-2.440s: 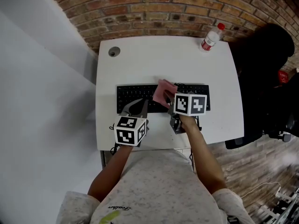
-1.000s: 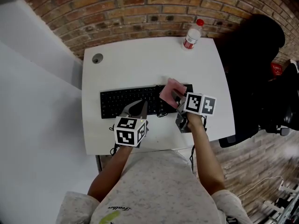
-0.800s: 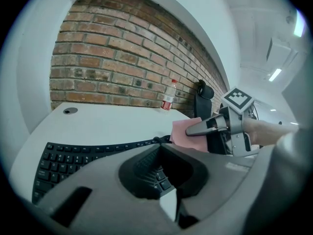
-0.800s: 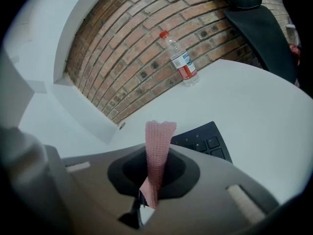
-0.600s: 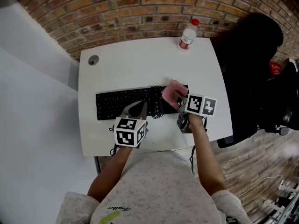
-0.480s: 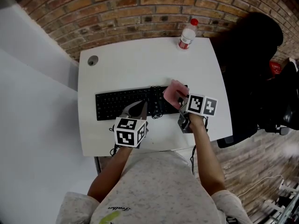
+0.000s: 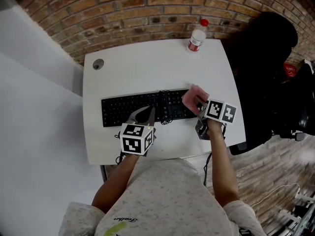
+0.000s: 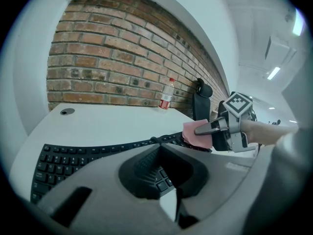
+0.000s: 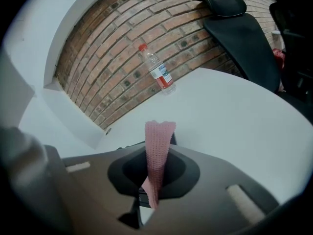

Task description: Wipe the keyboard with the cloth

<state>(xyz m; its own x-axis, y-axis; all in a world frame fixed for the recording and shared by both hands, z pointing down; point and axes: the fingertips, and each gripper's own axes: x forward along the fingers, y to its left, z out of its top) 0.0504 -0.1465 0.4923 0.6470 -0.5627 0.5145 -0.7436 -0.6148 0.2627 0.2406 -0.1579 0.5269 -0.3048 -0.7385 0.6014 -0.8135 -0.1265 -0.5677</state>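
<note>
In the head view, one black keyboard (image 7: pixel 142 109) lies across the white table (image 7: pixel 147 68), and the right gripper (image 7: pixel 199 102) holds the single pink knitted cloth (image 7: pixel 193 96) at the keyboard's right end. Half a second ago the cloth sat further left, over the last keys. The left gripper (image 7: pixel 142 114) has stayed where it was, its tips on the keyboard's near edge at about the middle. One clear plastic bottle (image 7: pixel 197 36) with a red cap stands at the table's far edge by the brick wall (image 7: pixel 147 14); its label is too small to read. A round grommet hole (image 7: pixel 98 64) sits at the far left of the table, and a black chair (image 7: pixel 268 48) stands to the right. Each gripper's cube carries black-and-white square markers. The script on the person's shirt is not legible. In the left gripper view, that gripper's jaws are closed tip to tip with nothing between them; keys show through the oval gap behind the tips. Beyond them the other gripper presses the cloth (image 8: pixel 195 137) against the keyboard's far end. In the right gripper view, the jaws are clamped on the cloth (image 9: pixel 157 151), which stands up between them as a narrow folded strip, with the bottle (image 9: pixel 157 72) beyond.
</note>
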